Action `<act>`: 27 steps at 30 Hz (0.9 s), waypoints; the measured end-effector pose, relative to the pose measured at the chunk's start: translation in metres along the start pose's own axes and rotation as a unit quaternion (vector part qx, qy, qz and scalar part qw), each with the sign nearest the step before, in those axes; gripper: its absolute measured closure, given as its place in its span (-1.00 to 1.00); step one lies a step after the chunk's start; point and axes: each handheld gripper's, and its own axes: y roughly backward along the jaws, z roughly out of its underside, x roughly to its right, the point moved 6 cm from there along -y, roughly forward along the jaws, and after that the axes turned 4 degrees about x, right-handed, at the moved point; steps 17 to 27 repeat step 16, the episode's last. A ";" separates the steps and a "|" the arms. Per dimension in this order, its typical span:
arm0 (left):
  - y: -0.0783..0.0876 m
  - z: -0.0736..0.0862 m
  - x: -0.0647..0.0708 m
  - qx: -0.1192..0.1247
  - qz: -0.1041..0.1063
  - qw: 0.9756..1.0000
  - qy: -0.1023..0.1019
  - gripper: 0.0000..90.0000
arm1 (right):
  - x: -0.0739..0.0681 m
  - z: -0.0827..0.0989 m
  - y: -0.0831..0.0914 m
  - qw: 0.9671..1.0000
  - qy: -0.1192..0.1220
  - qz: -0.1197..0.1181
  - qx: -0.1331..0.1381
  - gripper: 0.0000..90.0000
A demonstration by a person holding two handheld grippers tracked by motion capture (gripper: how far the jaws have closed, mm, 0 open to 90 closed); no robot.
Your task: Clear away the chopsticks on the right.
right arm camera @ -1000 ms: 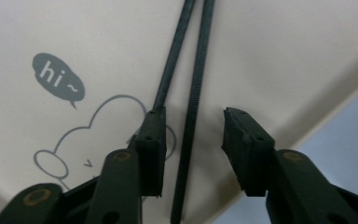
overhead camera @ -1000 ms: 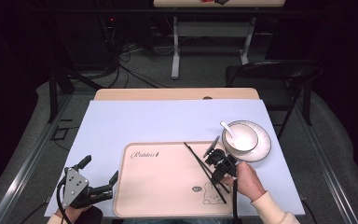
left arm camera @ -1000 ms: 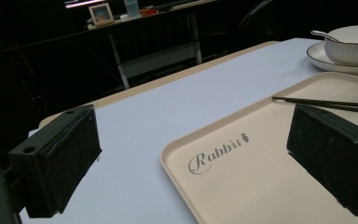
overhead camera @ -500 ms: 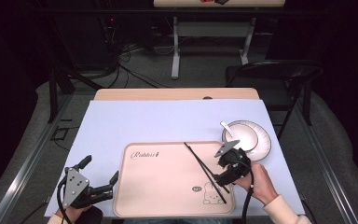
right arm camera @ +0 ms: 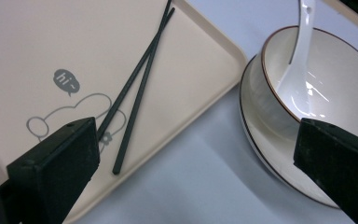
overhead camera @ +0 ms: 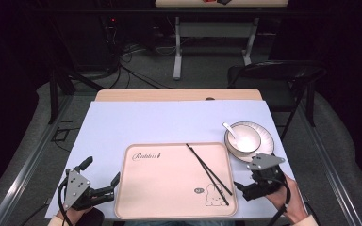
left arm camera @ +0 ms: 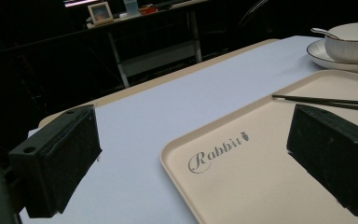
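The right gripper (overhead camera: 245, 186) is hovering, jaws just opened wide with nothing between them, beside the bowl (overhead camera: 243, 138) on its plate (overhead camera: 267, 141). It looks freshly set down; next likely calls for the chopsticks (overhead camera: 208, 174), lying diagonally on the tray (overhead camera: 169, 207), tips toward the person. The left gripper (overhead camera: 104, 180) is waiting, jaws apart and empty.

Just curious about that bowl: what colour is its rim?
The bowl is white with a thin brown rim line, clearest in the right gripper view.
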 end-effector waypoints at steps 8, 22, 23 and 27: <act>0.000 0.000 0.000 -0.002 0.001 1.000 -0.003 -0.95 | -0.008 0.034 0.020 0.998 -0.049 0.005 0.043 -1.00; -0.001 0.000 0.000 -0.002 0.002 1.000 -0.004 -0.95 | -0.018 0.044 0.012 0.999 -0.039 -0.020 0.025 -1.00; -0.001 0.000 0.000 -0.002 0.002 1.000 -0.004 -0.95 | -0.018 0.044 0.012 0.999 -0.039 -0.020 0.025 -1.00; -0.001 0.000 0.000 -0.002 0.002 1.000 -0.004 -0.95 | -0.018 0.044 0.012 0.999 -0.039 -0.020 0.025 -1.00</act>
